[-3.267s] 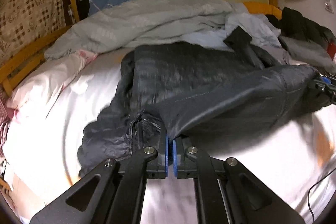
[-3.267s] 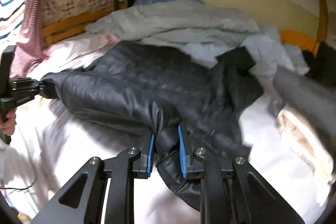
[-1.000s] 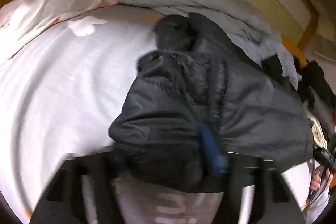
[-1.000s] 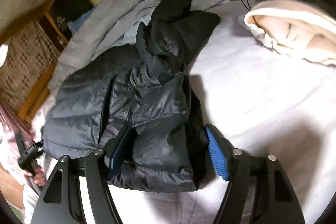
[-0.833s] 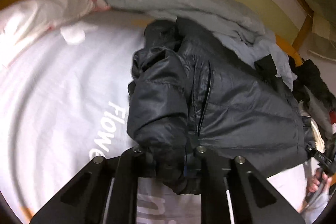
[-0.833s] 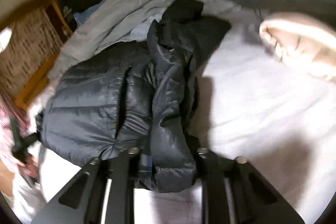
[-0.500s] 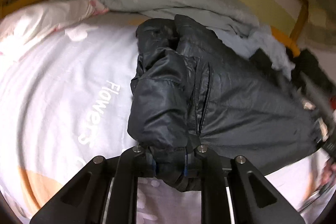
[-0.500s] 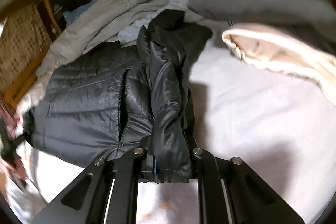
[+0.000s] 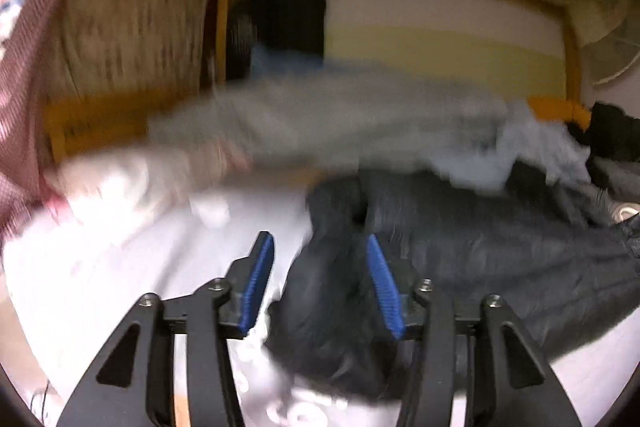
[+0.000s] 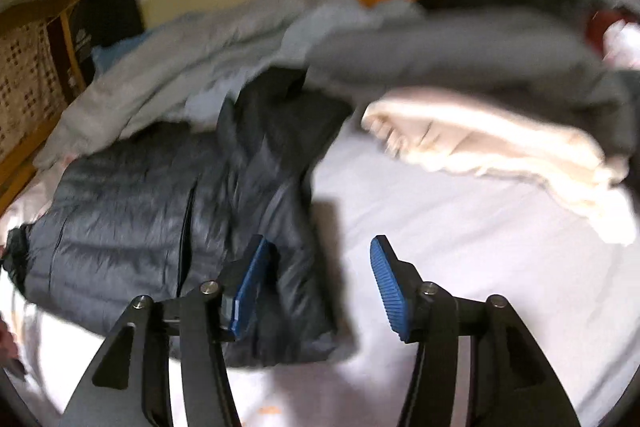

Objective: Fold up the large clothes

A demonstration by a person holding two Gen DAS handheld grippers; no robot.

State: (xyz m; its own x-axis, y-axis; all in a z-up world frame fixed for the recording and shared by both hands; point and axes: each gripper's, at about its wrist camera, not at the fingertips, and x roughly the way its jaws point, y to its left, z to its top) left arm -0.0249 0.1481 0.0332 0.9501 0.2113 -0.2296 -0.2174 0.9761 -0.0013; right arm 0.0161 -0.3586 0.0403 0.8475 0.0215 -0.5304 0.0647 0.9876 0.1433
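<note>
Both sleeves look folded in — the dark puffer jacket [image 10: 132,227] lies on the bed [image 10: 460,247]; left claw [image 9: 318,283] and right claw [image 10: 316,285] are opening, gripping nothing — next, likely folding it in half

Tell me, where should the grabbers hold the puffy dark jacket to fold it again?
Probably the puffy dark jacket by its near bottom hem, one corner each, coming low from the front edge of the white sheet. The sides are already folded in, so the hem forms a thick, straight edge. Both the left gripper and right gripper are opening, pads clear.

Bare sheet [image 10: 460,227] beside jacket [image 10: 140,227]
</note>
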